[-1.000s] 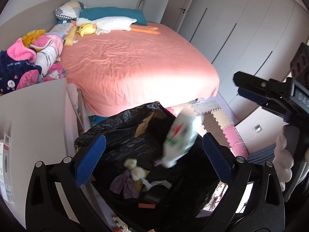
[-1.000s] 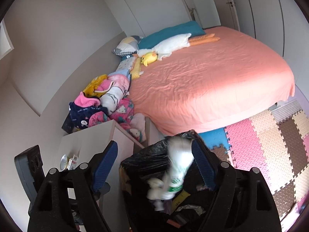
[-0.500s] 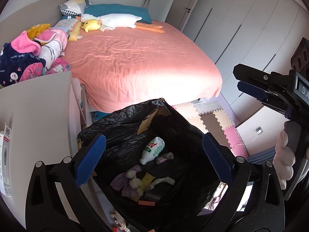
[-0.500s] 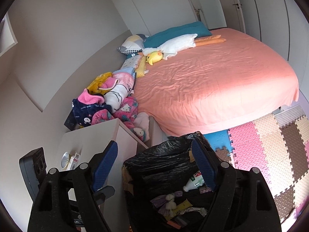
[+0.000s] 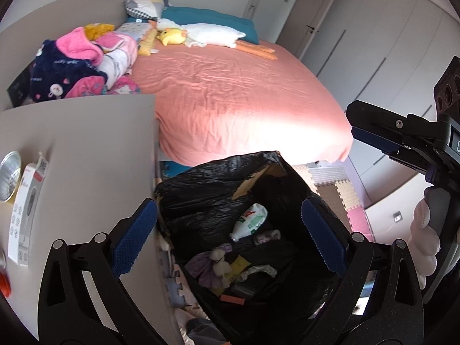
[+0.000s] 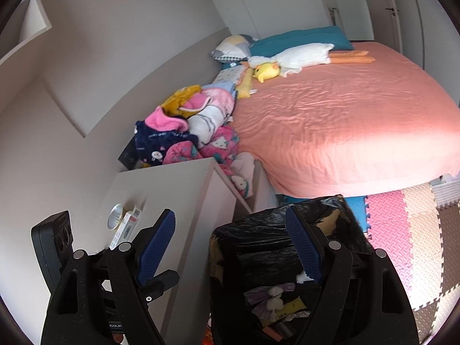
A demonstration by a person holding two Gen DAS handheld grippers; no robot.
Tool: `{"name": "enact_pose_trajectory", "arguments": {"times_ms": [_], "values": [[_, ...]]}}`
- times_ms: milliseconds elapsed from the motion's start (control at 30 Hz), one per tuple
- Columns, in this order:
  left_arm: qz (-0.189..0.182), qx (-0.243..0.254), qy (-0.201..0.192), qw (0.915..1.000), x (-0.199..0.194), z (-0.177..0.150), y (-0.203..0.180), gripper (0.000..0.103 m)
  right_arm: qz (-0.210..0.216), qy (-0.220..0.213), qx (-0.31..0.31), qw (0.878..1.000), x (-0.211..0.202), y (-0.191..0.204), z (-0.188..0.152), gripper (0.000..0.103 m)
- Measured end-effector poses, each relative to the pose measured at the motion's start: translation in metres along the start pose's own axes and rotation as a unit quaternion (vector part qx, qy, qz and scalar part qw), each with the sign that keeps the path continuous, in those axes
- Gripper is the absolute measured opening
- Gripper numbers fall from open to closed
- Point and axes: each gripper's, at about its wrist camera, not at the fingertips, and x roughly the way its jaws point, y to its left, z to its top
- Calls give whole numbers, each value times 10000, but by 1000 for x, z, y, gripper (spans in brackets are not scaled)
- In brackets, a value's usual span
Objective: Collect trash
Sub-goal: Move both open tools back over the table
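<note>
While both hand-held grippers hang over the foot of the room, the widest thing in either view is the bed [image 5: 235, 95] under a salmon-pink sheet, running from the centre toward twelve o'clock. At its head lie a teal pillow [image 5: 212, 20], a long white plush goose [image 5: 212, 34] and a small yellow plush [image 5: 172, 36]. A heap of pink, navy and white blankets [image 5: 83, 63] sits at ten o'clock of the left view, against the wall.

Foam floor mats [image 6: 408, 230] in pink, beige and brown cover the floor at four o'clock of the right view. A pale bench [image 5: 83, 155] stands just beside the bed at nine o'clock of the left view; on it lie a round silver tin [image 5: 10, 179] and a white carton [image 5: 27, 215], close together.

Next to the bench stands the trash bin [image 5: 212, 189], lined with a black bag, at six o'clock. Inside it rest a white plastic bottle [image 5: 250, 221] with a green and red label, tipped on its side, a purple wrapper [image 5: 201, 264], a yellow scrap [image 5: 240, 263] and crumpled silver foil [image 5: 258, 271].

The left hand-held gripper [image 5: 227, 238] stands wide apart above the bin with nothing between its blue pads. The right hand-held gripper [image 6: 230, 250] is likewise spread and empty, one finger over the bench edge, the other over the bin. It shows side-on at three o'clock of the left view, gripped by a person's hand [image 5: 425, 238].
</note>
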Motion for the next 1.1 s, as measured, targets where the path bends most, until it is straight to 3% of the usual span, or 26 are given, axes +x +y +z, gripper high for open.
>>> {"name": "enact_pose_trajectory", "arguments": {"times_ms": [567, 1100], "values": [[655, -881, -311, 9935, -44, -37, 68, 96, 583, 600, -717, 9939, 50, 75, -13, 79], [1285, -1619, -581, 9767, -89, -84, 129, 96, 770, 1116, -1305, 9821, 99, 146, -46, 79]]}}
